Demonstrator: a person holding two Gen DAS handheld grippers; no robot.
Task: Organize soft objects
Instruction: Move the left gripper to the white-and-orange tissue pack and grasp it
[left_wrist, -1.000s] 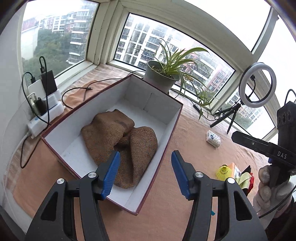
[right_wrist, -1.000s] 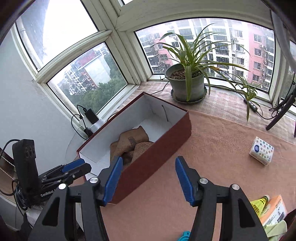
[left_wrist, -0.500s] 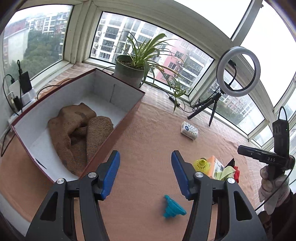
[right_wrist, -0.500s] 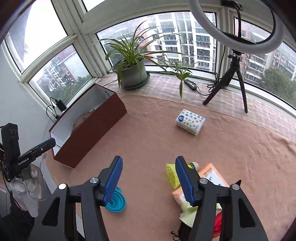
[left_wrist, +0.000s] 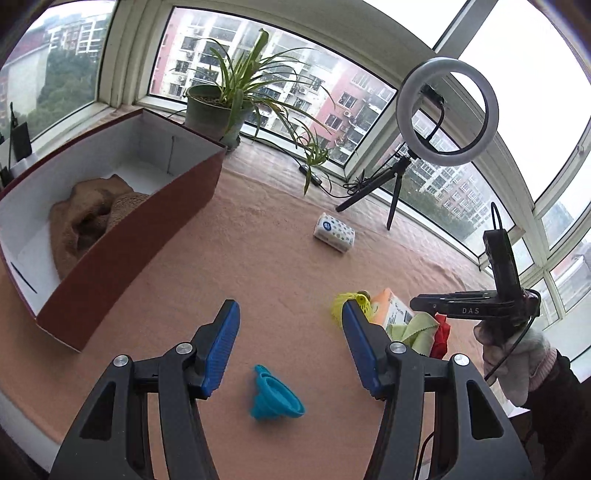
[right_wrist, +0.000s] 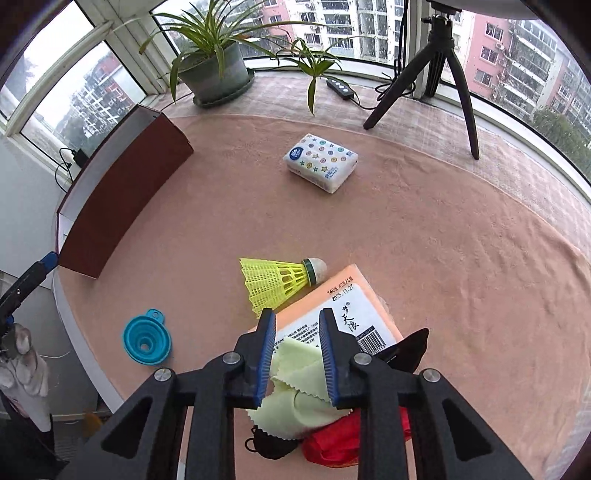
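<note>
Box: dark-red cardboard box with white inside (left_wrist: 147, 221) stands well apart to the left, a brown fuzzy towel (left_wrist: 92, 218) already in it; judged the place the soft things go.
Cloth: pale-green pinked-edge cleaning cloth (right_wrist: 295, 384) lies rumpled on an orange packet with a printed label (right_wrist: 354, 302), a red fabric piece (right_wrist: 332, 443) beneath.
Right gripper (right_wrist: 297, 325): jaws narrow and closing, cloth between them; it looks pinched, though the contact is hard to see.
Grip advice: gather a full fold, lift straight so the packet and the yellow plastic shuttlecock (right_wrist: 277, 280) stay put.
Left gripper (left_wrist: 291, 325): jaws half wide, empty, over a blue collapsible funnel (left_wrist: 275, 398).
Hidden: black items under the cloth are cut off, unidentifiable.
</note>
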